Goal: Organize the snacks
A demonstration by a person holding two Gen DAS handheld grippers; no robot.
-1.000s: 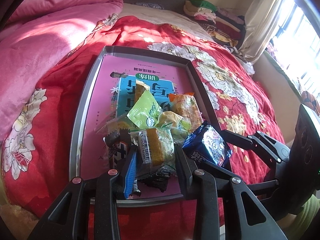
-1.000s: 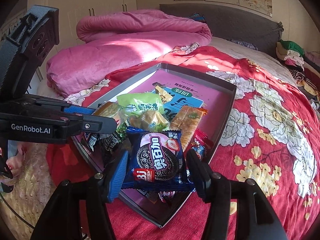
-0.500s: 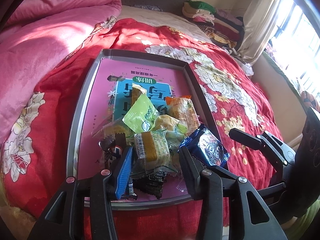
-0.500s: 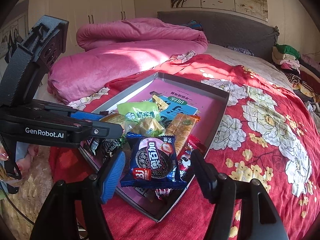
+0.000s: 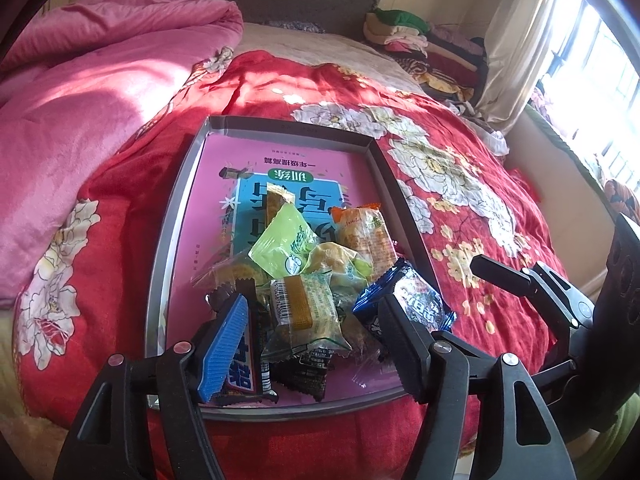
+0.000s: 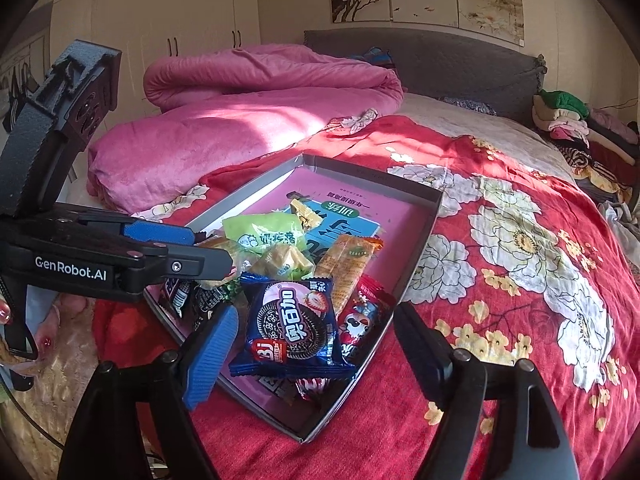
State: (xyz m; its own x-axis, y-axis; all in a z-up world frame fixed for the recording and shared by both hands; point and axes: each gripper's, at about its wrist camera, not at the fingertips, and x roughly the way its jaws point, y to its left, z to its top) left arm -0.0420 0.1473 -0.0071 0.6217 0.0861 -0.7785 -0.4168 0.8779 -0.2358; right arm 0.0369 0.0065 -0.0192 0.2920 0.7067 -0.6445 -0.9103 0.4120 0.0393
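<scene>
Bed (image 5: 460,184): serves as the support, mid-frame.
Box lid (image 5: 172,220): keeps the snacks corralled.
Snack pile (image 5: 304,264): heaped at the lid's lower end.
Cookie pack (image 6: 290,326): lies released between the right gripper (image 6: 310,350) fingers, which are opening.
Left gripper (image 5: 312,330): fingers opening over the cake packet (image 5: 306,308), nothing clasped.

Sunlit bed (image 6: 520,240), grey headboard (image 6: 440,60), cream wardrobes (image 6: 168,20).

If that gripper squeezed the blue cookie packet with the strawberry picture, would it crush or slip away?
The blue cookie packet looks puffed with glossy film, so it may slide between pads. The pictured sandwich cookies probably crack under hard squeezing. It perches atop the heap at the tray edge, so a nudge could tip it off.
</scene>
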